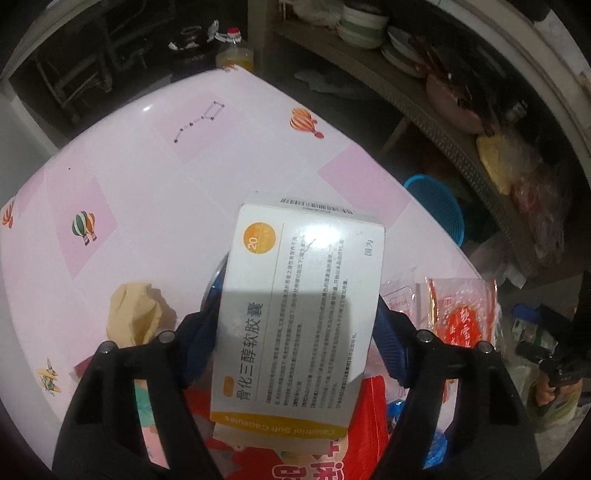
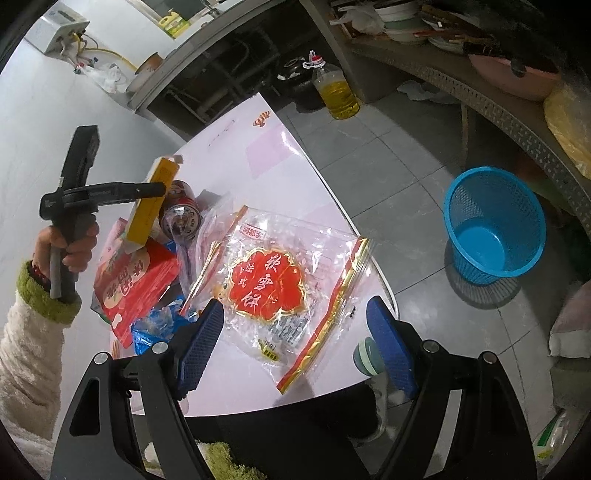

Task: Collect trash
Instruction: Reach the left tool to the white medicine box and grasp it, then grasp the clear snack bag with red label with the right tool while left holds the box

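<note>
Gripping medicine box [image 1: 299, 310], left hand-held gripper [image 1: 295, 325] angled steeply downward.

Grey tiled floor [image 2: 369, 155]. Glossy pink-and-white desk [image 1: 155, 155] with balloon prints. Woven shelf [image 2: 491, 96] along right, stacked bowls [image 1: 360, 26] on top. Oil bottle [image 2: 338, 92] standing on floor. White wall [image 2: 33, 110] at left.

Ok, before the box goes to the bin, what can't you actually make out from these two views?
- Left wrist view: the medicine box in the left gripper covers the trash pile beneath; the can is mostly hidden behind it.
- Left wrist view: the blue basket is half cut off by the table edge.
- Right wrist view: the red snack bag hides what lies under it.
- Small print on the box: too small to read.
</note>
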Demonstrator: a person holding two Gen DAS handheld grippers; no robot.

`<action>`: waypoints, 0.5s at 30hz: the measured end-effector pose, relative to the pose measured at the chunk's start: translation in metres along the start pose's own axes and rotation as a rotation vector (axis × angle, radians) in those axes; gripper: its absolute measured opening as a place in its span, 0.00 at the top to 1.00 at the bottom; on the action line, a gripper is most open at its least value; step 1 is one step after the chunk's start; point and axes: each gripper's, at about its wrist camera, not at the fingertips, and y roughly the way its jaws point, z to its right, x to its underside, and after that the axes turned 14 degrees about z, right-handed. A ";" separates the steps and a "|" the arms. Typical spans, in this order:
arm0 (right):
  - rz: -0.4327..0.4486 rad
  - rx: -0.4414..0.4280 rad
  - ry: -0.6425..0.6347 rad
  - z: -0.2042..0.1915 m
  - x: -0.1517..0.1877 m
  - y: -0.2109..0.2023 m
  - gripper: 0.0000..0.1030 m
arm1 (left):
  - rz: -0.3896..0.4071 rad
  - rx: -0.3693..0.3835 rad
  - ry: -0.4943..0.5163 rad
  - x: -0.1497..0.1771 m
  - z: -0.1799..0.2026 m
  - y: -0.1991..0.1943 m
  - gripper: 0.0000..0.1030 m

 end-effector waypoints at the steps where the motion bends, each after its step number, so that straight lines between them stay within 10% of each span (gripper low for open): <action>1: -0.007 -0.002 0.011 0.001 0.000 0.002 0.24 | 0.015 -0.006 -0.001 0.000 0.000 -0.003 0.31; 15: -0.085 -0.082 0.218 0.021 0.015 0.038 0.58 | 0.273 -0.054 -0.094 0.010 0.007 -0.101 0.32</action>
